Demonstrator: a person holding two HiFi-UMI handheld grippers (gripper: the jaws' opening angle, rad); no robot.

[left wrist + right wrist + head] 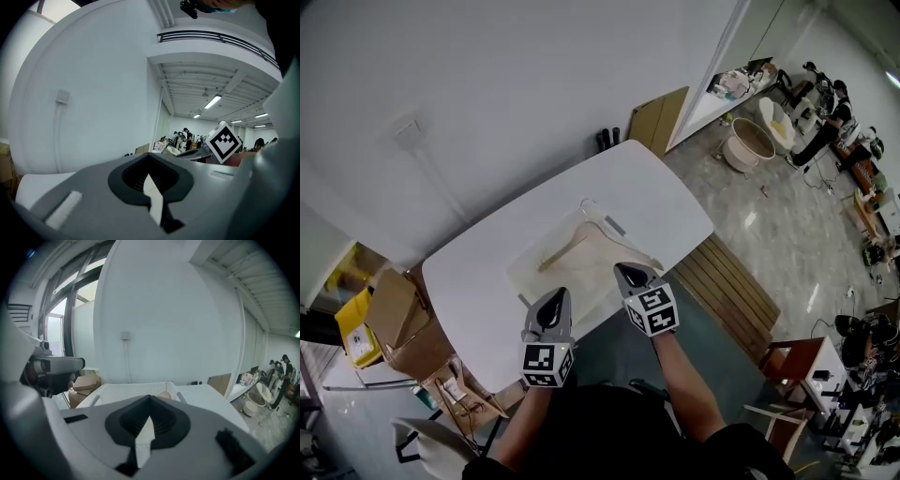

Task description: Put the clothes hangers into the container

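1. Overhead, in the head view, a white counter (469,281) carries a pale, shallow container (521,264). One wooden hanger (565,248) lies inside it, its hook toward the far edge. The left tongs (553,298) and the right tongs (630,274) hover side by side above the container's near side, the right pair a little farther forward. Neither touches the hanger. Cardboard boxes (394,319) sit on the floor beside the counter's left end.
2. From the left gripper view, the left tongs are pressed together with nothing between them. Past their tips there is a white wall and a strip of the counter. The checkered cube of the right tongs is at the right.
3. From the right gripper view, the right tongs are likewise closed and empty. The container stands just beyond their tips. A small tan shape at its far rim is probably part of the hanger, though too little shows to be sure. The left tongs jut in at the left edge.
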